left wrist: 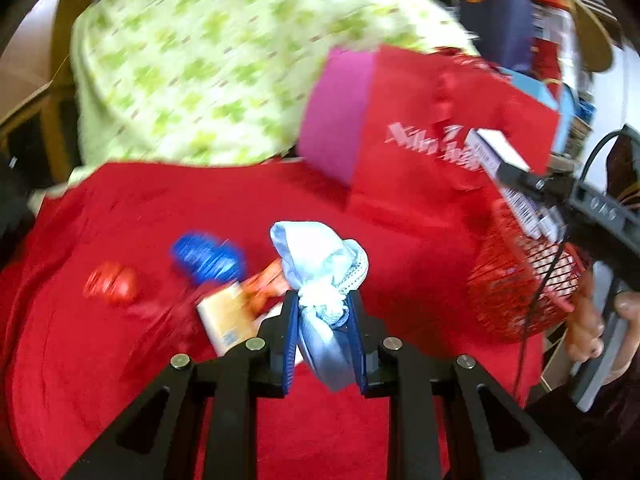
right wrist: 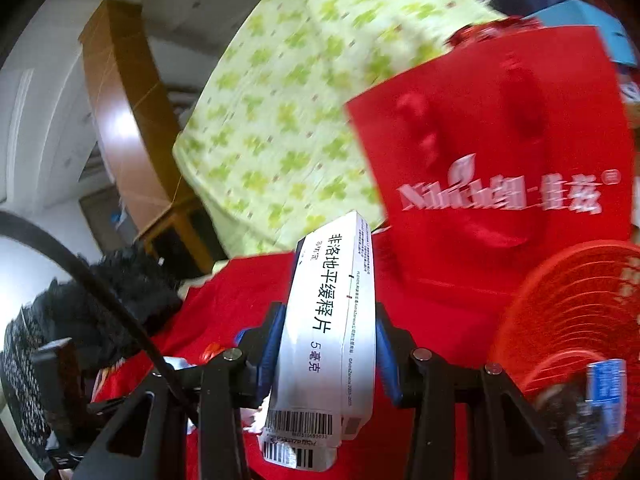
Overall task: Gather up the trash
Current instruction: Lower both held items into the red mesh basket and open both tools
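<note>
My left gripper (left wrist: pixel 322 312) is shut on a crumpled light-blue face mask (left wrist: pixel 320 264) and holds it above the red cloth (left wrist: pixel 120 208). My right gripper (right wrist: pixel 328 344) is shut on a white medicine box (right wrist: pixel 332 320) with black Chinese print and barcodes; in the left wrist view it (left wrist: pixel 516 176) holds the box (left wrist: pixel 500 156) above the red mesh basket (left wrist: pixel 516 284). The basket also shows at the right of the right wrist view (right wrist: pixel 568 304). On the cloth lie a blue bottle cap (left wrist: pixel 206 258), a red cap (left wrist: pixel 112 282) and an orange carton (left wrist: pixel 228 318).
A red paper bag with white lettering (left wrist: pixel 448 128) stands behind the basket, also in the right wrist view (right wrist: pixel 500 152). A green-patterned cushion (left wrist: pixel 208 64) lies at the back. A black fuzzy item (right wrist: pixel 80 308) sits at the left. Wooden furniture (right wrist: pixel 120 100) stands behind.
</note>
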Available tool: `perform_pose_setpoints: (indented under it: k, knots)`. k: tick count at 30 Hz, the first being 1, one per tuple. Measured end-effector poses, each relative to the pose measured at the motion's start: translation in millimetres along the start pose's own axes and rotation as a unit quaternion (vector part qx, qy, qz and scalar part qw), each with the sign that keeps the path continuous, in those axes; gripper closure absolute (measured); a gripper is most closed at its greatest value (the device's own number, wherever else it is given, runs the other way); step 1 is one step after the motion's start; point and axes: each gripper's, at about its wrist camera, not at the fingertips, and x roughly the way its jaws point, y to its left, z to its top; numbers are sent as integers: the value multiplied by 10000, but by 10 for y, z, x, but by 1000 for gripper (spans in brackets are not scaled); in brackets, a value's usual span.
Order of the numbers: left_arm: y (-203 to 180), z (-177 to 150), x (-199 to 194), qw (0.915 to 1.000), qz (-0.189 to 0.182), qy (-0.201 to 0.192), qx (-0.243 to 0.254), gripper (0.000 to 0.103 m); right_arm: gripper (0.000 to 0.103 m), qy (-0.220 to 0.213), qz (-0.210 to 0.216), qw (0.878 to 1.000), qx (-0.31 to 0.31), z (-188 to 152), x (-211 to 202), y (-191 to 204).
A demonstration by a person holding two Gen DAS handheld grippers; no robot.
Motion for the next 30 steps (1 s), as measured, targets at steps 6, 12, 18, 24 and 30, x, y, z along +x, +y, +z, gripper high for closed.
perform_pose_setpoints:
  k: [6, 12, 18, 24, 30]
  knots:
    - [-641, 302, 73, 9982, -463, -135, 369, 78, 58, -475, -333, 9977, 342, 107, -467, -485]
    - [-1303, 532, 260, 9937, -871, -127, 692, 78, 58, -833, -593, 9913, 826, 158, -929, -1005]
    - [-1945, 595, 453, 9855, -1271, 18, 1120, 78, 56, -961, -734, 9835, 1348, 171, -1190, -1402]
    - [-2346, 521, 834, 9803, -1399, 428, 1327, 64, 36, -712, -676, 9779, 1845, 150, -1185, -1675]
    - [-2257, 418, 883, 9817, -1361, 458, 1255, 42, 32, -1005, -559, 9719, 2055, 170, -1258, -1711]
